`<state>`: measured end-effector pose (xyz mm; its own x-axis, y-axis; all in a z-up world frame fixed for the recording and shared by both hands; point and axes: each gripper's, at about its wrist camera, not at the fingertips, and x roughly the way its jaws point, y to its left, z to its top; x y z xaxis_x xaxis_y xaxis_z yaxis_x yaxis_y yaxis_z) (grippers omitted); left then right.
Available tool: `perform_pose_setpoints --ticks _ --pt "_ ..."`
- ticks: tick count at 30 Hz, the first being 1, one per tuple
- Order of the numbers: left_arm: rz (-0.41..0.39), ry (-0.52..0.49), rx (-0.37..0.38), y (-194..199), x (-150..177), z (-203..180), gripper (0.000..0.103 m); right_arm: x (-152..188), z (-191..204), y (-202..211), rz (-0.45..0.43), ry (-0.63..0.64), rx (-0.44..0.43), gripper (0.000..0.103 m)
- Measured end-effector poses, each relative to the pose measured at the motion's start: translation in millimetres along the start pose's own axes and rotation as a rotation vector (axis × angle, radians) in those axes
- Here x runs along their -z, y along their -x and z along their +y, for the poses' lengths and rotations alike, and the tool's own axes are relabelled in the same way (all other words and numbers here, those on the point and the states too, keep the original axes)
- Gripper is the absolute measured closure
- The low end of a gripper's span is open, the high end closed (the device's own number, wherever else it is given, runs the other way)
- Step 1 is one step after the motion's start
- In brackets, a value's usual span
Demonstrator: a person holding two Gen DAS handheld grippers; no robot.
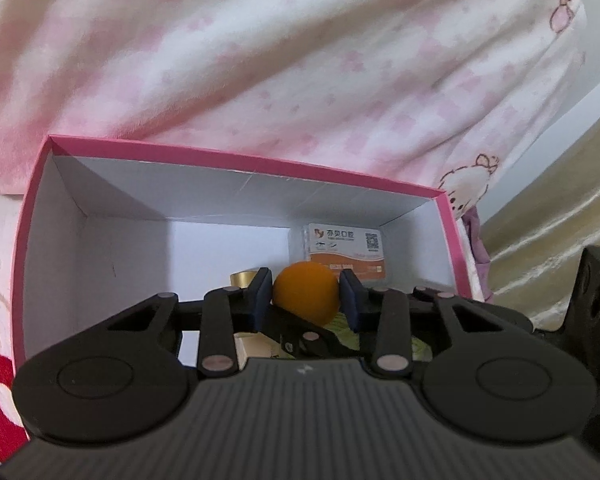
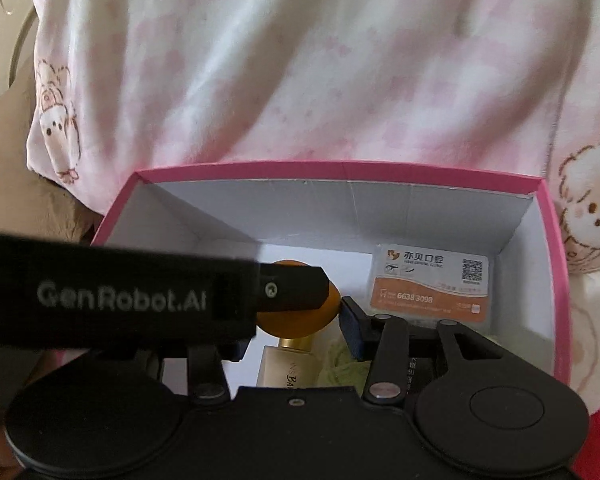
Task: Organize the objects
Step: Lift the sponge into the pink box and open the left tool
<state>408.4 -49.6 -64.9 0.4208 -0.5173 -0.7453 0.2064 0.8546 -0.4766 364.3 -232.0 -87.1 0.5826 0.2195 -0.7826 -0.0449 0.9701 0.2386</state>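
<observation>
Orange ball [image 1: 305, 290] sits between the blue pads [image 1: 262, 293] of the left gripper [image 1: 306, 294], pads pressed on both sides of it, so it's grasped, held inside the pink box [image 1: 236, 155] above the other contents. Box has white inner walls, pink rim, open top. At the far right of the box floor lies a clear card case [image 1: 345, 255] w/ an orange-and-white printed card and QR code.

Below the ball, partly hidden by the gripper linkage: a gold cap [image 1: 243, 278] at left, a pale bottle [image 1: 256, 347] under it, and sth. light green [image 1: 342, 326], too blocked to identify.

Right wrist view: right gripper [image 2: 300, 334] also hangs over the box, its fingers spread wide apart w/ nothing between them; only the right-side pad [image 2: 352, 330] is plain, the other mostly hidden behind the left gripper's black finger marked GenRobot.AI, which crosses the view from the left and covers part of the ball. The bottle w/ gold collar lies lengthwise between the right gripper's fingers, green item just beside it, card case beyond.

Pink-and-white fleece fabric [image 1: 300, 60] w/ cartoon animal print fills the background behind the box in both views.
</observation>
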Motion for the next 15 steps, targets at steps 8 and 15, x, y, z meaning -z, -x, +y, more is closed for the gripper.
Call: perform_pose_setpoints --ticks 8,15 --pt "0.004 0.094 0.034 -8.7 -0.4 14.1 0.069 4.3 0.6 6.7 -0.005 0.05 0.044 0.037" --pt "0.003 0.129 0.013 -18.7 6.9 22.9 0.07 11.9 -3.6 24.5 -0.045 0.086 0.077 0.051"
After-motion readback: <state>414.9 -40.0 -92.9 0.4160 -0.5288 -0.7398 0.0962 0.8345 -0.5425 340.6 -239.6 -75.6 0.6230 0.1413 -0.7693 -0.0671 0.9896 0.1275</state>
